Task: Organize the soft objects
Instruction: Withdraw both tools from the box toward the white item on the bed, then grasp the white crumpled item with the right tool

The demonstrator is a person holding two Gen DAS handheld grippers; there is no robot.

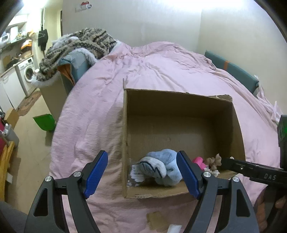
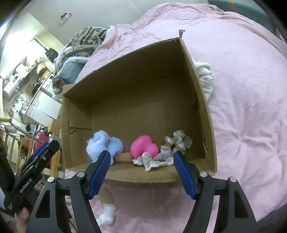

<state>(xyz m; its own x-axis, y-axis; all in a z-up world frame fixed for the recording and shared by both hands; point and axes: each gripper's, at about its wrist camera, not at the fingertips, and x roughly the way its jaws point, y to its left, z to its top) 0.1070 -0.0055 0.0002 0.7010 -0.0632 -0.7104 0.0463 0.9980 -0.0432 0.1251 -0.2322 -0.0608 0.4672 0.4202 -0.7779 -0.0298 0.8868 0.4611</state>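
Done: blue plush (image 2: pixel 105 145), pink toy (image 2: pixel 143 146), floral cloth (image 2: pixel 172 150) along cardboard box (image 2: pixel 125 71) near wall | Left: white garment (image 2: pixel 206 75) beyond box's far-right corner, white bundle (image 2: pixel 107 214) at bed's near edge | Your left gripper (image 1: pixel 142 173), right gripper (image 2: pixel 140 173): spread wide, holding nothing.

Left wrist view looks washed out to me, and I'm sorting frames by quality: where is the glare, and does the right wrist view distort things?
Left wrist view: glare blows out the wall at the top, though the cardboard box stays readable. Right wrist view: evenly lit, but the fisheye bulges the pink bedspread and bows the box's walls.
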